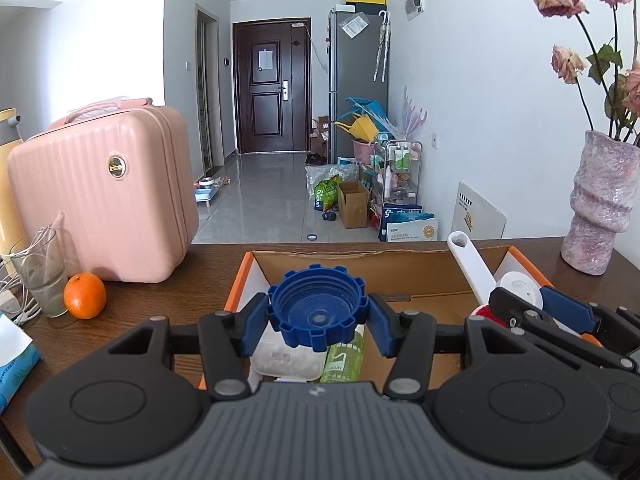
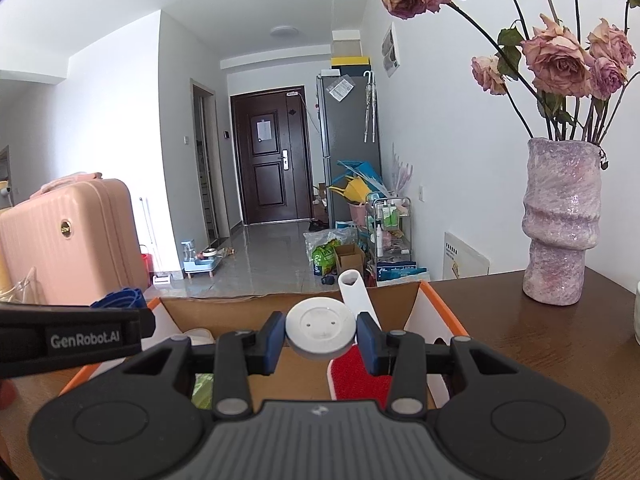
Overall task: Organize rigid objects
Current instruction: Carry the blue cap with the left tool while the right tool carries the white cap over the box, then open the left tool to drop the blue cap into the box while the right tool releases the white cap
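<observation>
My left gripper (image 1: 317, 312) is shut on a big blue ridged cap (image 1: 317, 306), hollow side facing me, held above an open cardboard box (image 1: 360, 264) with orange edges. My right gripper (image 2: 320, 334) is shut on a round white disc (image 2: 321, 330) over the same box (image 2: 224, 312). Inside the box lie a white lidded container (image 1: 286, 360), a green bottle (image 1: 344, 358) and a red brush with a white handle (image 2: 354, 288). In the left wrist view the right gripper (image 1: 532, 300) shows at the right with the white disc (image 1: 520, 285). The blue cap (image 2: 120, 298) peeks behind the left gripper's body in the right wrist view.
A pink suitcase (image 1: 104, 192), an orange (image 1: 85, 295) and a glass (image 1: 40, 276) with cables stand left of the box on the brown table (image 1: 160, 292). A purple vase (image 2: 560, 220) of dried roses stands at the right. Beyond the table's far edge is the floor.
</observation>
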A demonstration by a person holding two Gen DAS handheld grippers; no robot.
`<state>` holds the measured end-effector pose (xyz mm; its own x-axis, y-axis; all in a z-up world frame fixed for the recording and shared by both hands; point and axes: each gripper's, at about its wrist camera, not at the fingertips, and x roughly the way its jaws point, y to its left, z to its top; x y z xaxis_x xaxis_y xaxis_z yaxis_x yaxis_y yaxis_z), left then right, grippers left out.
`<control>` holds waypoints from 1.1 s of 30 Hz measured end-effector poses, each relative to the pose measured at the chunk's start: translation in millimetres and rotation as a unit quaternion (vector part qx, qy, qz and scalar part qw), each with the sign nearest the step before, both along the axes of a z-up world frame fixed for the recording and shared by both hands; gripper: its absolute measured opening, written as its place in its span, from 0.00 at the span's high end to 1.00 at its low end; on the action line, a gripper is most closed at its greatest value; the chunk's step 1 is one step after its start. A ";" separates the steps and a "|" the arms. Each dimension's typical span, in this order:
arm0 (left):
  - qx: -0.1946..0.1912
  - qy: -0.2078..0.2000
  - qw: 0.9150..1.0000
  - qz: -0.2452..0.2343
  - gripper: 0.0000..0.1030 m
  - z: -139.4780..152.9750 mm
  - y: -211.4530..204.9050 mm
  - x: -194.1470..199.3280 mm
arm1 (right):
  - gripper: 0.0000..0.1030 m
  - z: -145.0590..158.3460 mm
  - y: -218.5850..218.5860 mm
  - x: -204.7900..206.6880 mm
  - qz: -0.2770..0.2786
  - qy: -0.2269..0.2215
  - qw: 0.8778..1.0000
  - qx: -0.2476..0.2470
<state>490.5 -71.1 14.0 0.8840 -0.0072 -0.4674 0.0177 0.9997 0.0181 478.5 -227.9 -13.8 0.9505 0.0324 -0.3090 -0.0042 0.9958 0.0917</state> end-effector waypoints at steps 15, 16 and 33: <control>0.008 0.023 1.000 0.005 0.47 -17.1 -5.9 37.7 | 0.63 -7.4 -2.9 32.9 -0.014 0.021 1.000 -0.012; 0.009 0.025 1.000 0.006 0.47 -18.1 -5.9 40.0 | 0.63 -7.7 -3.0 35.2 -0.015 0.023 1.000 -0.013; 0.022 0.051 0.998 0.014 0.47 -37.3 -4.2 62.0 | 0.63 -13.7 -5.9 55.1 -0.021 0.053 0.998 -0.030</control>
